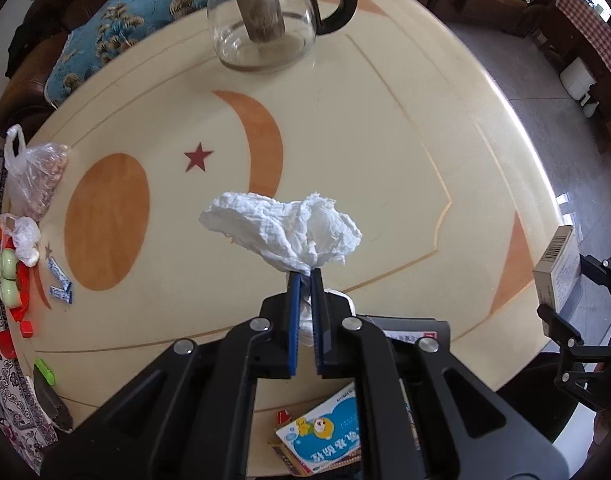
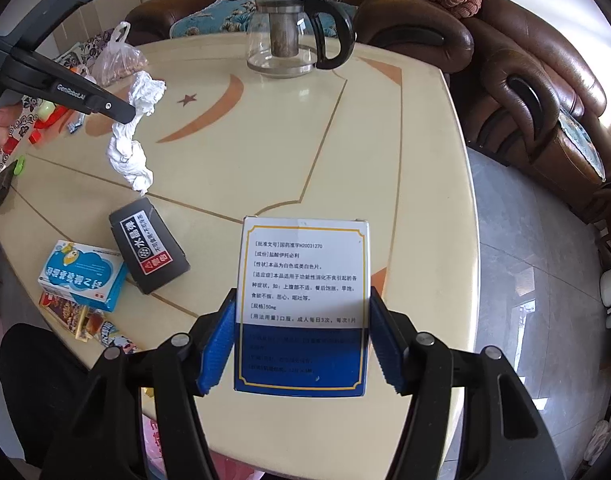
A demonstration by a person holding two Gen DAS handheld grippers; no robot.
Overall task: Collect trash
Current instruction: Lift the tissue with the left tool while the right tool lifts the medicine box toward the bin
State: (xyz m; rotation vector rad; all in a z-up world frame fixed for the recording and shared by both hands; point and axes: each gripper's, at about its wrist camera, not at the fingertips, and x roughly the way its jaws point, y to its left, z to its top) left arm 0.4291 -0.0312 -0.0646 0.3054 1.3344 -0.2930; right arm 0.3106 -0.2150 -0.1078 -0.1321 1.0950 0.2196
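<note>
While my left gripper (image 1: 304, 276) pinches the crumpled tissue (image 1: 283, 230) above the table (image 1: 385, 152), nearer me than the glass teapot (image 1: 265, 20), my right gripper (image 2: 301, 340) clamps the medicine box (image 2: 303, 304) over the table's near edge.

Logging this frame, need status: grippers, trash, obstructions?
Left gripper shut on crumpled tissue, lifted off table. Right gripper shut on medicine box. Glass teapot far side, not in the way.
</note>
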